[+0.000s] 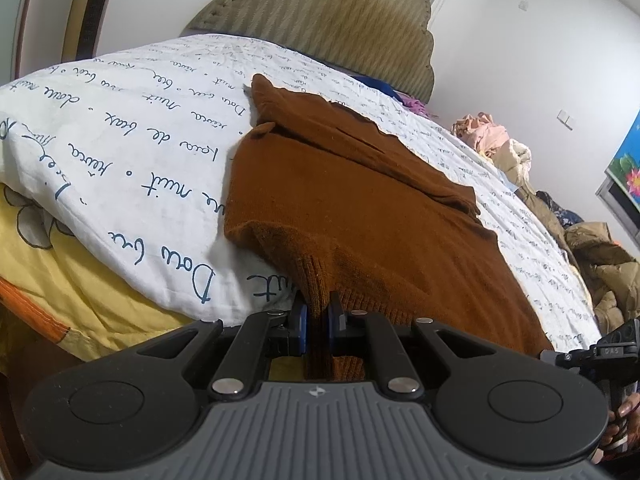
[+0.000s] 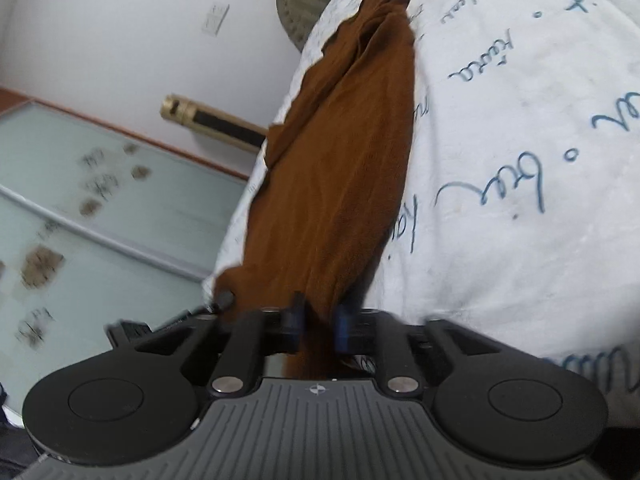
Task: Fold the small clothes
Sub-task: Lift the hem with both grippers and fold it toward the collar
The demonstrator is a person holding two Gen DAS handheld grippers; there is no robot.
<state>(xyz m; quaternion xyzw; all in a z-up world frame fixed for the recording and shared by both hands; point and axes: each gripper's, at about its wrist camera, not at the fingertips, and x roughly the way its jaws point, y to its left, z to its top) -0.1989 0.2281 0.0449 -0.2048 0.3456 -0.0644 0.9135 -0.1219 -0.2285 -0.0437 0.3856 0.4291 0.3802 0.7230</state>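
A bed (image 1: 120,128) fills the room before you, spread with a white cotton quilt (image 1: 132,148) printed in looping blue handwriting, its surface soft and rumpled. Behind it rises a scalloped, ribbed headboard (image 1: 340,28) in olive-tan upholstery. At the bed's near left edge a yellow sheet (image 1: 76,280) with a grey flower outline shows beneath the quilt. A heap of puffy jackets and pale clothes (image 1: 592,252) is bunched along the far right side.

Across the quilt lies your rust-brown knit sweater (image 1: 360,208), a fine, slightly fuzzy weave with a ribbed hem, one sleeve folded over the body. Its near hem drapes off the bed's edge toward you.

Your left tongs (image 1: 318,326) are pinched narrow on that ribbed hem, the blue pads (image 1: 303,330) pressing the knit from both sides. Your right tongs (image 2: 319,326) grip another stretch of the same sweater (image 2: 332,184), seen there as a long brown band running up over the quilt (image 2: 520,160); the fabric is squeezed between the blue pads (image 2: 342,330). Beyond it sit frosted glass sliding doors (image 2: 100,208) with mottled brown motifs.
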